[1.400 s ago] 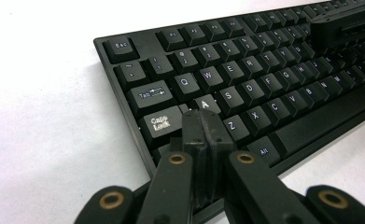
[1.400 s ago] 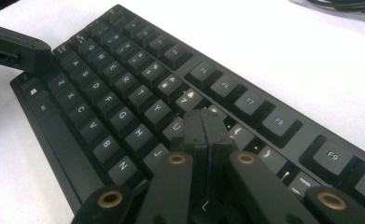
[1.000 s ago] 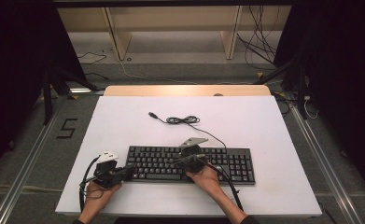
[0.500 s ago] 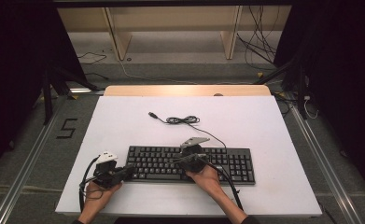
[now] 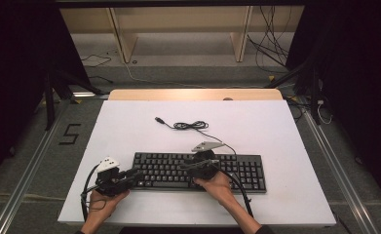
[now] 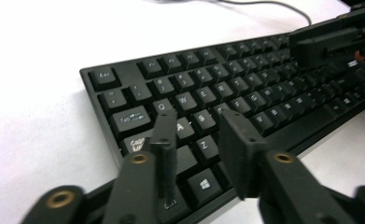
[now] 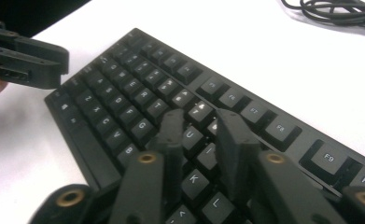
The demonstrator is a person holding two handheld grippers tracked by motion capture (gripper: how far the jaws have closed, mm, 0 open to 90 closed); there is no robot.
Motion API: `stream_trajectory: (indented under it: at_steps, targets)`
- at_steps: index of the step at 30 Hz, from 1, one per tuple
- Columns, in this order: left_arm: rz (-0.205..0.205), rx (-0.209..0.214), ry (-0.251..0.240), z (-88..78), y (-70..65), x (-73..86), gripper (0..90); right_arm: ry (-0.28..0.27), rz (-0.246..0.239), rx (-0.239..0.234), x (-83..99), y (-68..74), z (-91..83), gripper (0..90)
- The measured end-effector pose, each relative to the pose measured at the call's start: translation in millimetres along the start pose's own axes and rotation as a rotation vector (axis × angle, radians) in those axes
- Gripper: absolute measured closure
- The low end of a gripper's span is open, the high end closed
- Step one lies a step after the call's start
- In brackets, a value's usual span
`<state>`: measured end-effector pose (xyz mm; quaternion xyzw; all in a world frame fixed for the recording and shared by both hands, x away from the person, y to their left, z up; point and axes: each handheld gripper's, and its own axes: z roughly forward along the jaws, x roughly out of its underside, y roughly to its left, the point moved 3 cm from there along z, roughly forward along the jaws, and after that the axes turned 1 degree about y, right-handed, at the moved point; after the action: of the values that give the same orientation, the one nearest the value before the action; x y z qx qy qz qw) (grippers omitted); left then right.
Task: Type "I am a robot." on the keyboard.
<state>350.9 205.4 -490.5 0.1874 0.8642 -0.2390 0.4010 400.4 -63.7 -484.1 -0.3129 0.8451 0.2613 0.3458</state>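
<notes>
The white table [image 5: 129,126] carried the black keyboard [image 5: 246,168] along its near edge so both hands reached it, the left gripper [image 6: 196,133] and right gripper [image 7: 201,133] hovering over the keys, jaws just parted, grasping nothing, its cable [image 5: 190,125] coiled farther back.

Black keyboard [image 5: 198,170], white key legends; white table [image 5: 276,126]; black cable [image 5: 190,125]; black jaws.
</notes>
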Motion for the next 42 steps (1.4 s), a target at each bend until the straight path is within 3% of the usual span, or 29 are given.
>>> stream_trajectory:
  at_steps: [9, 15, 26, 42]
  targets:
    - [0.0, 0.021, -0.04, -2.5, -2.7, -2.9, 45.0, -0.017, -0.006, -0.038, -1.2, 5.0, -6.5, 50.1]
    - [0.002, 0.023, -0.062, -4.2, -3.8, -4.2, 38.5, -0.017, -0.008, -0.047, -0.7, 8.7, -8.8, 43.7]
    - [0.005, 0.03, -0.096, -7.3, -5.0, -6.0, 32.0, -0.018, -0.022, -0.077, 1.8, 16.6, -11.6, 41.2]
    - [0.02, 0.037, -0.11, -8.8, -6.5, -6.7, 29.6, -0.01, -0.047, -0.107, 6.5, 28.0, -12.9, 41.5]
